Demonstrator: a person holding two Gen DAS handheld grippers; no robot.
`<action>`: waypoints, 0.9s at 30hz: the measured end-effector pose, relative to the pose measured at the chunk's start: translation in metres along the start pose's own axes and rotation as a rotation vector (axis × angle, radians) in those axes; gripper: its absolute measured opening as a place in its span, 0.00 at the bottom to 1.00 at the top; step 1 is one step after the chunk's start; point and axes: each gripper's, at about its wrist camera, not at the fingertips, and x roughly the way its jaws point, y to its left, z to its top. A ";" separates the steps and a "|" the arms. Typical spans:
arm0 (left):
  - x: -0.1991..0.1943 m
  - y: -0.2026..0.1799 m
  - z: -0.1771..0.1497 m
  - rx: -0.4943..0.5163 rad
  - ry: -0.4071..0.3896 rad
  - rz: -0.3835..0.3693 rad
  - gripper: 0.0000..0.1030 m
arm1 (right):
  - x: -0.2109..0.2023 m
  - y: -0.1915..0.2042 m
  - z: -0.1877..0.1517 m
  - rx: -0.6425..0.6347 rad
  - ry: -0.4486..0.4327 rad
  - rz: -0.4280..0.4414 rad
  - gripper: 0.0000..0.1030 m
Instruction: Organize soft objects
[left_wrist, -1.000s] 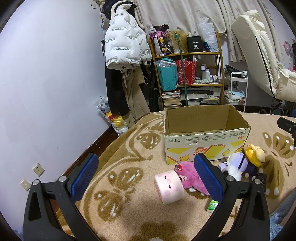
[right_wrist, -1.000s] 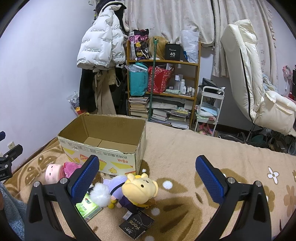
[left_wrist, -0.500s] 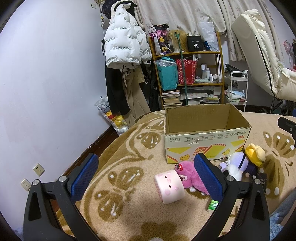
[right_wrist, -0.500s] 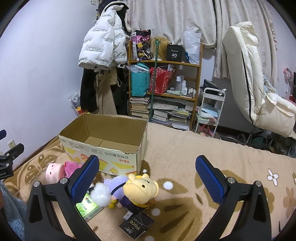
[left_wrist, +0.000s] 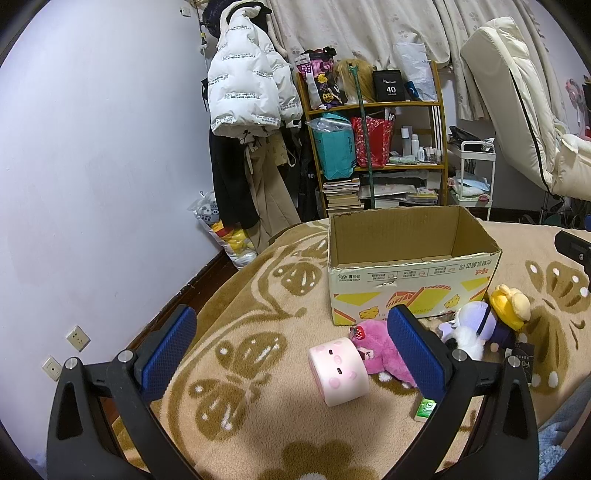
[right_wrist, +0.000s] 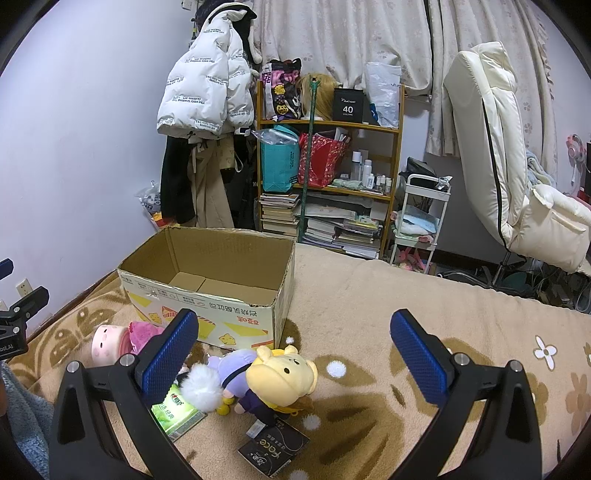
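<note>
An open cardboard box (left_wrist: 413, 271) (right_wrist: 207, 291) stands empty on the patterned beige blanket (left_wrist: 258, 332). In front of it lie a pale pink cylinder plush (left_wrist: 338, 371) (right_wrist: 105, 339), a magenta plush (left_wrist: 376, 345) (right_wrist: 142, 330), and a yellow-headed plush in purple with a white tail (left_wrist: 487, 321) (right_wrist: 266, 380). My left gripper (left_wrist: 291, 350) is open above the blanket, the pink cylinder just inside its right finger. My right gripper (right_wrist: 293, 354) is open, hovering over the yellow-headed plush.
A green packet (right_wrist: 177, 408) (left_wrist: 424, 408) and a black "face" packet (right_wrist: 273, 445) lie by the toys. Behind stand a crowded wooden shelf (right_wrist: 328, 166), hung coats (left_wrist: 243, 96), a white cart (right_wrist: 421, 221) and a cream recliner (right_wrist: 509, 155). The wall is on the left.
The right gripper view has shifted slightly, as if lifted or drawn back a little. The left gripper and the toys stay where they were.
</note>
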 end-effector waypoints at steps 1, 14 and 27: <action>0.000 0.000 0.000 0.000 0.000 0.000 0.99 | 0.000 0.000 -0.001 0.000 -0.001 0.000 1.00; 0.012 -0.003 -0.002 0.025 0.044 -0.007 0.99 | 0.009 0.004 -0.002 0.005 0.032 0.029 1.00; 0.053 -0.014 0.001 0.067 0.193 0.002 0.99 | 0.047 0.004 -0.009 0.060 0.151 0.071 1.00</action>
